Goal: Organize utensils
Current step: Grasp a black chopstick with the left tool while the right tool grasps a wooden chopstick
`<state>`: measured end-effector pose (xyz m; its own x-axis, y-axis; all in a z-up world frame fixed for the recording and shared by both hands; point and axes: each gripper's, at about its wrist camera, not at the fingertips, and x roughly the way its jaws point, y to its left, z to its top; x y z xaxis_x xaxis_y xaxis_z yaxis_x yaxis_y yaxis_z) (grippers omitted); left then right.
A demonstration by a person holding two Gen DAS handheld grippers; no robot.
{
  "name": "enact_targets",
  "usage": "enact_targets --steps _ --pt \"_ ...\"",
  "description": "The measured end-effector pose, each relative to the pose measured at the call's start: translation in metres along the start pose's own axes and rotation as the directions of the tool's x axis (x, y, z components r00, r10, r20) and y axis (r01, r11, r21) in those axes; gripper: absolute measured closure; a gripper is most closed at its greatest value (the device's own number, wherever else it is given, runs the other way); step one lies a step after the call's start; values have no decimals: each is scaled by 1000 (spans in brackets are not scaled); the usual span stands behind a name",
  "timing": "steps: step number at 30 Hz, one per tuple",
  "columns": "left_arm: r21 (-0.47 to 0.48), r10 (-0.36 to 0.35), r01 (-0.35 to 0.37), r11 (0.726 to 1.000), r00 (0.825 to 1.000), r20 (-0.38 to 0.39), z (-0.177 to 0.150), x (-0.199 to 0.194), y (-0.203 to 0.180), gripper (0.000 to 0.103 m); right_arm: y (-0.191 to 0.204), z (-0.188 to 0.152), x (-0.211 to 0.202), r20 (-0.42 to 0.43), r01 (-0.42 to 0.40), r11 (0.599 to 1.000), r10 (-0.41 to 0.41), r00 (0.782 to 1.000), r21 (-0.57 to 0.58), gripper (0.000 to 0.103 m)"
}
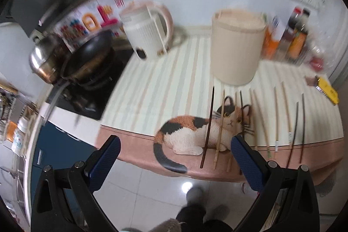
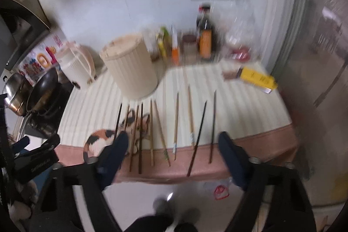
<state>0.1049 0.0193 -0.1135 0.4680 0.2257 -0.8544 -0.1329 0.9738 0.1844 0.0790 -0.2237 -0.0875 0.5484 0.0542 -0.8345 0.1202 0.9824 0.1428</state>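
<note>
Several chopsticks, some dark and some pale wood, lie side by side on a striped mat with a calico cat print. They also show in the right wrist view. A cream ribbed cylindrical holder stands just behind them. My left gripper is open and empty, above the mat's front edge near the cat. My right gripper is open and empty, in front of the middle chopsticks.
A cream kettle stands left of the holder. A wok and steel pot sit on the stove at left. Sauce bottles line the back wall. A yellow box lies at right. The left gripper shows at left.
</note>
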Motion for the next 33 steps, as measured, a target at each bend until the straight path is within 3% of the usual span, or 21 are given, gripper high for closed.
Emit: enact_targets --steps 4,7,11,13,16,22,26,27,29,33 --pt "8 -43 44 999 992 -120 11 64 -9 2 -3 1 67 -122 -15 1000 18 992 25 40" --pt "23 -89 96 995 975 -203 20 111 -20 12 -6 3 120 -195 2 999 6 981 37 46" --pt "51 -141 164 985 942 -304 31 166 -39 29 -6 8 183 -293 23 998 -3 956 66 55" --pt "65 -168 204 977 919 -356 37 193 -48 34 -2 10 211 -343 39 997 -14 939 67 56" --pt "88 -170 223 971 898 -406 42 221 -56 48 3 16 248 -401 67 995 -32 915 74 57" --pt "94 -196 261 961 878 -436 52 242 -62 64 5 24 300 -454 139 986 -83 887 93 57" --pt "112 -200 268 957 886 -418 57 238 -66 94 10 30 322 -475 177 981 -121 872 76 57" --pt "107 -202 269 957 886 -417 58 238 -66 99 12 31 327 -481 191 980 -137 866 64 60" --pt "98 -212 276 956 883 -418 60 237 -63 99 13 31 334 -497 212 976 -159 853 51 74" --pt "70 -212 267 961 877 -431 69 237 -47 100 14 35 340 -503 221 974 -169 847 46 91"
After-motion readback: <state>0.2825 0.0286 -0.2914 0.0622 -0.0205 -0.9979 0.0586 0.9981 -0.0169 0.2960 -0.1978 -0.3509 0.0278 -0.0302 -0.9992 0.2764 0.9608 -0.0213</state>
